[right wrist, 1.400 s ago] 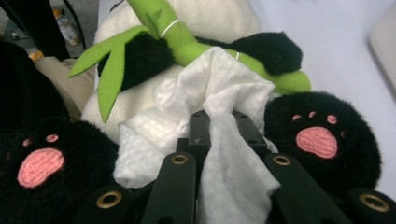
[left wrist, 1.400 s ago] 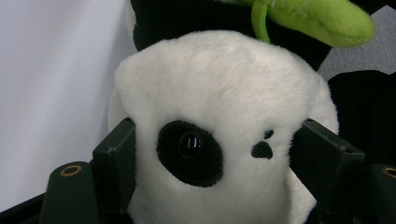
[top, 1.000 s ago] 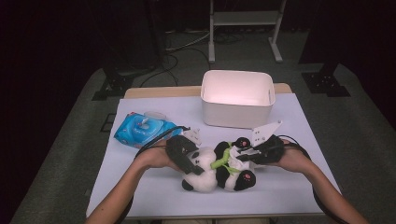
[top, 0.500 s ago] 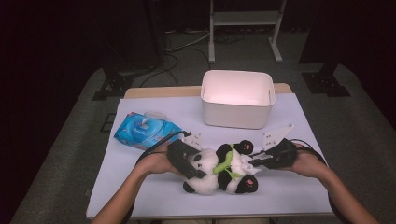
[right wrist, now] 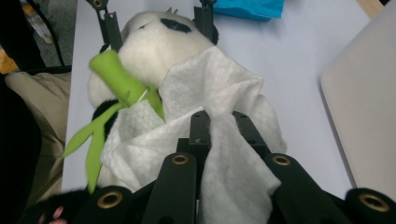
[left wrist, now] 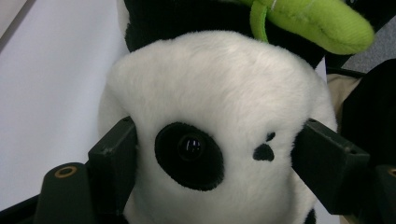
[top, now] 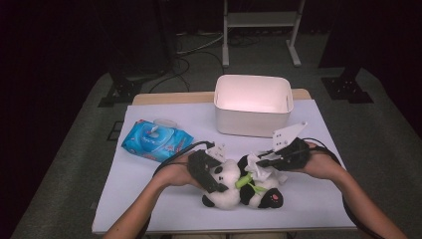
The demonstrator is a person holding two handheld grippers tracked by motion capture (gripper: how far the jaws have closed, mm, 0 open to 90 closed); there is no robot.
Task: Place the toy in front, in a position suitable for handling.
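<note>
High view: plush panda (top: 234,184) lying on its back on the white table cover (top: 149,199), well in front of the white bin (top: 253,105) on the person's side. Long axis running level across the table, slightly slanted: head toward the left gripper (top: 211,175), black feet toward the right and a little nearer the person, pink sole facing the table's near edge. Green bamboo sprig (top: 244,181) across the chest. Blue wipes pack (top: 157,139) left of the bin, apart from the toy.

Left gripper view: jaws set wide on either side of the panda's white head (left wrist: 219,140), one pad at each cheek, pressing into the fur; eye patch and nose facing the camera.

Right gripper view: jaws nearly closed, pinching a white wipe (right wrist: 224,154) that drapes over the panda's belly (right wrist: 154,51), beside the sprig (right wrist: 116,79).

High view again: right gripper (top: 266,160) just in front of the bin, over the toy's middle.
</note>
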